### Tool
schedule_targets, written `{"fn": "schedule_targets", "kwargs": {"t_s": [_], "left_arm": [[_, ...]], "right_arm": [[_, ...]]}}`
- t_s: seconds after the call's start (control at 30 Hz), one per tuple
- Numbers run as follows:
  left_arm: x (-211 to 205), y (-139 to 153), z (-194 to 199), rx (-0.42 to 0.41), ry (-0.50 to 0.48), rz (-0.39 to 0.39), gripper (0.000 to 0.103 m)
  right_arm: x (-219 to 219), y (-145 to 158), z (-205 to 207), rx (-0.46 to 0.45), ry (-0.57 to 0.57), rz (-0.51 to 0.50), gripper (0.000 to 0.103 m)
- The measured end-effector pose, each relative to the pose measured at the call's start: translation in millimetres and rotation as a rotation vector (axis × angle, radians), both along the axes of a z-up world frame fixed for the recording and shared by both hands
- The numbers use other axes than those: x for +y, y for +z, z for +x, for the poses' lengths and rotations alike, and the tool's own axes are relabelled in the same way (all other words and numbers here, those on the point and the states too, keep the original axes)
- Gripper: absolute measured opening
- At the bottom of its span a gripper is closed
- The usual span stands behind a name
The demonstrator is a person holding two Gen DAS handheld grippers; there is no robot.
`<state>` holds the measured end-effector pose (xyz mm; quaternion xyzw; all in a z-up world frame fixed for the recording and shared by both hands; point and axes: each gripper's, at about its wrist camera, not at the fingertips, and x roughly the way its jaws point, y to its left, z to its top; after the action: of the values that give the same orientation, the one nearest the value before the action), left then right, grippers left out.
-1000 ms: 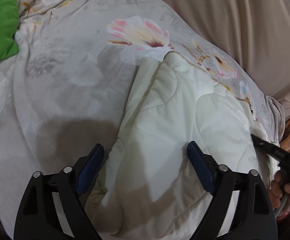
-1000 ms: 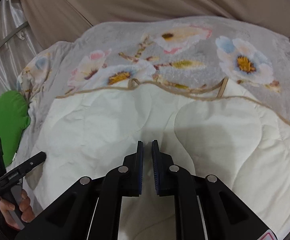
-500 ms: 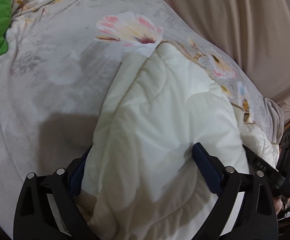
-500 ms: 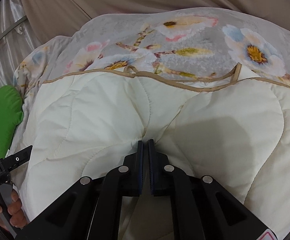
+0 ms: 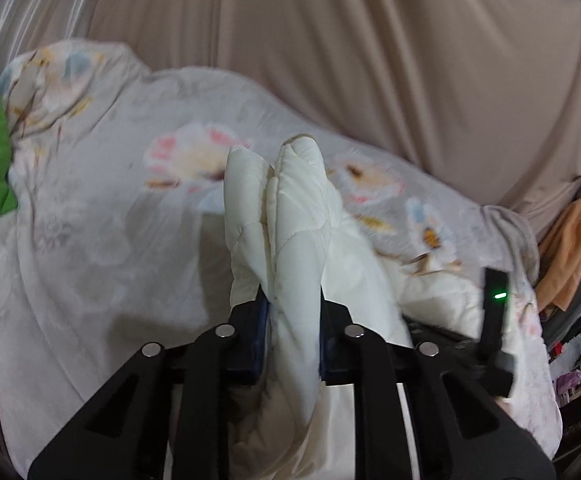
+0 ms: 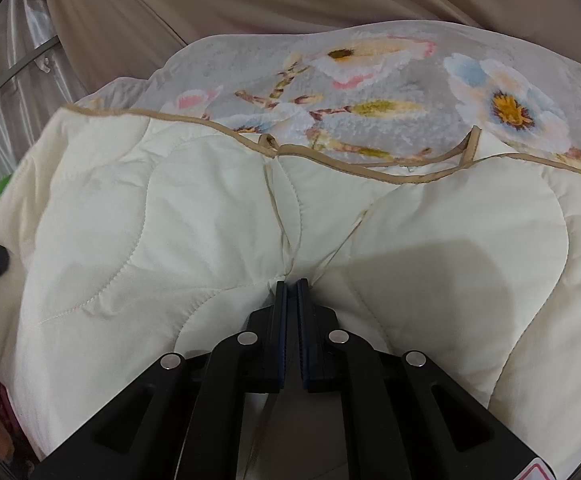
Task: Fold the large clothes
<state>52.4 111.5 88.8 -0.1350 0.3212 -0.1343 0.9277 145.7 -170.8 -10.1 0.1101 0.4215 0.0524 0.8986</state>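
Quilt (image 5: pixel 294 216) bunched up in our closing left gripper (image 5: pixel 292 312), pads pinching it; right gripper (image 6: pixel 290 292) clamps its cream edge.

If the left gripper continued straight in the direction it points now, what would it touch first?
Probably the floral side of the quilt on the bed. The left gripper, closing on a cream fold of that quilt, points slightly downward; the beige curtain hangs behind. Depth is unclear.
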Motion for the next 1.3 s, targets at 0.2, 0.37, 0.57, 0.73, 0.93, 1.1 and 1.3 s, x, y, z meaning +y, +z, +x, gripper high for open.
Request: {"fn": "schedule_targets", "kwargs": {"t_s": [0.2,0.37,0.57,0.73,0.93,1.1,1.3], "left_arm": [[-12,16,0,-0.026,0.0,0.017,0.018],[23,-27,22,0.136,0.096,-0.015,0.034],[75,-89,18,0.288,0.217,-0.161,0.062],[84,-97,-5,0.295,0.27,-0.132,0.091],[75,-114,-1,0.321,0.224,-0.19,0.097],[60,-115,21,0.317,0.16,-0.244,0.097],[55,-104,36,0.313,0.062,-0.404,0.04]], "right_arm": [[-7,2,-4,-0.008,0.001,0.052,0.005],[-21,19,-27,-0.055,0.005,0.173,0.01],[-29,33,-47,-0.06,-0.005,0.149,0.013],[-17,38,-27,-0.052,-0.003,0.081,0.013],[-14,14,34,0.056,-0.047,0.07,0.008],[-13,-7,54,0.09,-0.066,0.055,0.0],[-27,15,33,0.057,-0.083,0.119,0.008]]}}
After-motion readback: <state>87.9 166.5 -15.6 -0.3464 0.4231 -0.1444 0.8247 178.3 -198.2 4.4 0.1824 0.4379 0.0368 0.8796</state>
